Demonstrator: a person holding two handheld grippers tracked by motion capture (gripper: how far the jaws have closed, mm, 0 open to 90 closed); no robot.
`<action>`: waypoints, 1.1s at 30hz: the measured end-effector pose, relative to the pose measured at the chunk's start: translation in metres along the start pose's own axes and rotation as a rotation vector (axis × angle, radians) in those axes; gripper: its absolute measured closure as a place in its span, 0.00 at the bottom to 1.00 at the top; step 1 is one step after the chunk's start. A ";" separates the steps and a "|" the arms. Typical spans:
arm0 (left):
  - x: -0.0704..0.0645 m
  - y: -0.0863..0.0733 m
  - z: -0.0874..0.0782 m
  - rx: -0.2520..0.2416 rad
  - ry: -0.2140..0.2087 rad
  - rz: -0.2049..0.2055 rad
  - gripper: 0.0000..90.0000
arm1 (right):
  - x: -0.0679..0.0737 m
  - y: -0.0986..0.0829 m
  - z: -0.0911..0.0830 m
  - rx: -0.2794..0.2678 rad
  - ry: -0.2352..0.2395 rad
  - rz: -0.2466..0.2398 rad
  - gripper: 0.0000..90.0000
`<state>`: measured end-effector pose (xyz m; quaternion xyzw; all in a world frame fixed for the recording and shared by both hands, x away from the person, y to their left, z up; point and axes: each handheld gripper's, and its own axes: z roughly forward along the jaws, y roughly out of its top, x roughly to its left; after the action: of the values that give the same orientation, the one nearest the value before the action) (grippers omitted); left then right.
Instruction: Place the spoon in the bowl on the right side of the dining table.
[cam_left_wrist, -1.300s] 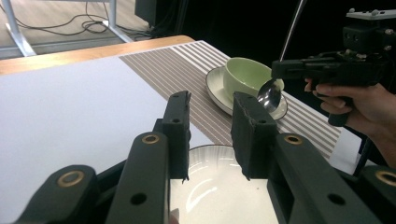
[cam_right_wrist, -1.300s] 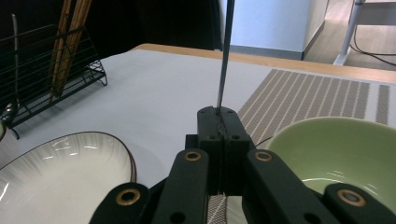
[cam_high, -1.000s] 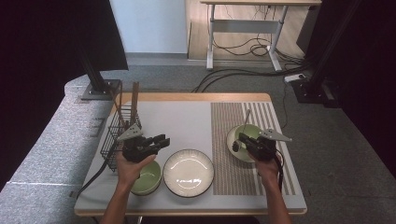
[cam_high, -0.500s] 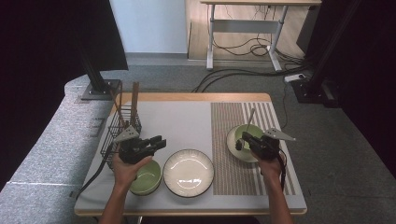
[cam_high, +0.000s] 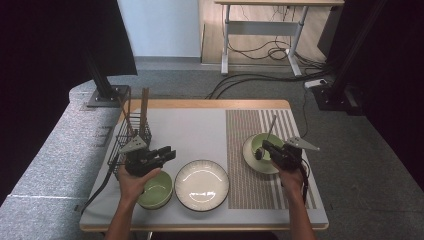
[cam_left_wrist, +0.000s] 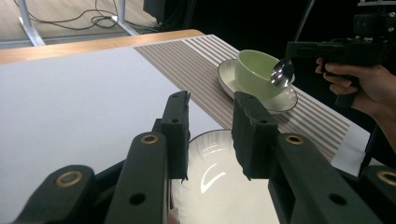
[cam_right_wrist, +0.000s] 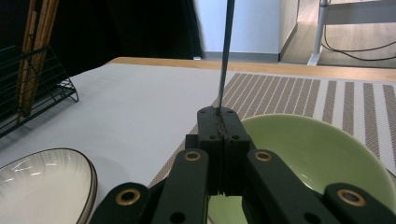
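My right gripper (cam_high: 263, 148) clenches the spoon (cam_left_wrist: 282, 73) over the right bowl (cam_high: 262, 144), not yet placed; left gripper (cam_high: 167, 153) jaws released.

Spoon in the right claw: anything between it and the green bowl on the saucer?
Nothing visible. The right claw is shut on the spoon, which hangs at the rim of the green bowl on its saucer. The left claw is open, over the white plate.
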<state>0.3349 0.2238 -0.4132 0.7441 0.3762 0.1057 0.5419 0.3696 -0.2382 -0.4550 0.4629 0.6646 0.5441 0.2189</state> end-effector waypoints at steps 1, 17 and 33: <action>0.001 -0.001 -0.001 0.000 0.002 -0.002 0.75 | -0.001 0.000 0.000 -0.001 -0.001 0.001 1.00; 0.001 -0.006 -0.008 -0.002 0.010 -0.002 0.74 | -0.010 0.003 0.000 -0.017 -0.023 0.015 1.00; 0.004 -0.009 -0.013 -0.007 0.034 -0.007 0.73 | -0.027 -0.013 0.015 0.079 -0.069 0.038 1.00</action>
<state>0.3261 0.2368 -0.4174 0.7389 0.3875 0.1179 0.5385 0.3894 -0.2526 -0.4777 0.5021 0.6688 0.5053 0.2130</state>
